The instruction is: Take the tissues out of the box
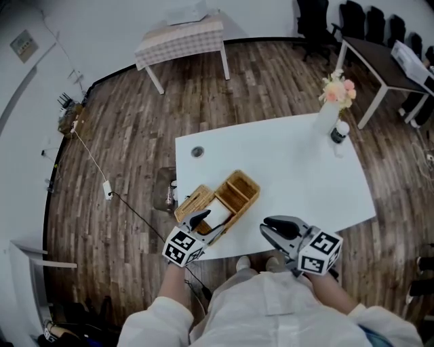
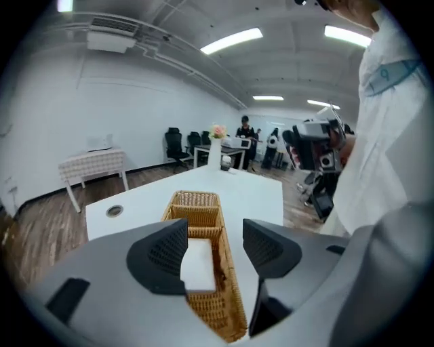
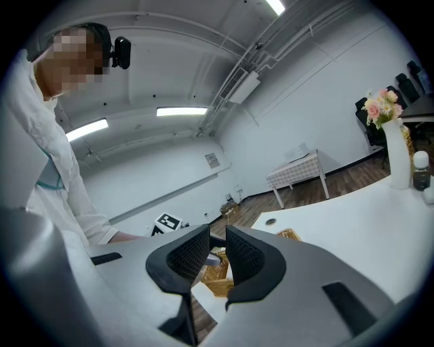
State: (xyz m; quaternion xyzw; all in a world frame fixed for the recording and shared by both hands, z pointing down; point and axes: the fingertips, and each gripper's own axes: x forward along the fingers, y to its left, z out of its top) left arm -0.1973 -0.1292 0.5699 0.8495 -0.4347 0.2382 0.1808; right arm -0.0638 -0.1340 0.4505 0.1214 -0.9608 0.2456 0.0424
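A long wicker box (image 1: 234, 193) lies on the white table (image 1: 291, 169) near its front edge. A wicker flap (image 1: 193, 202) stands beside its near end. A white stack of tissues (image 1: 218, 210) fills the near compartment, and the far compartments look empty. My left gripper (image 1: 203, 221) hovers just above the near end, jaws open. In the left gripper view the tissues (image 2: 199, 264) lie below the gap of the left gripper (image 2: 213, 247), partly behind the left pad, untouched. My right gripper (image 1: 272, 232) hangs off the front edge, right of the box, jaws a narrow gap apart and empty.
A white vase of flowers (image 1: 330, 108) and a small dark-capped bottle (image 1: 338, 132) stand at the table's far right corner. A round cable hole (image 1: 197, 152) sits in the far left of the top. A small checked table (image 1: 182, 41) and dark chairs (image 1: 352, 17) stand beyond.
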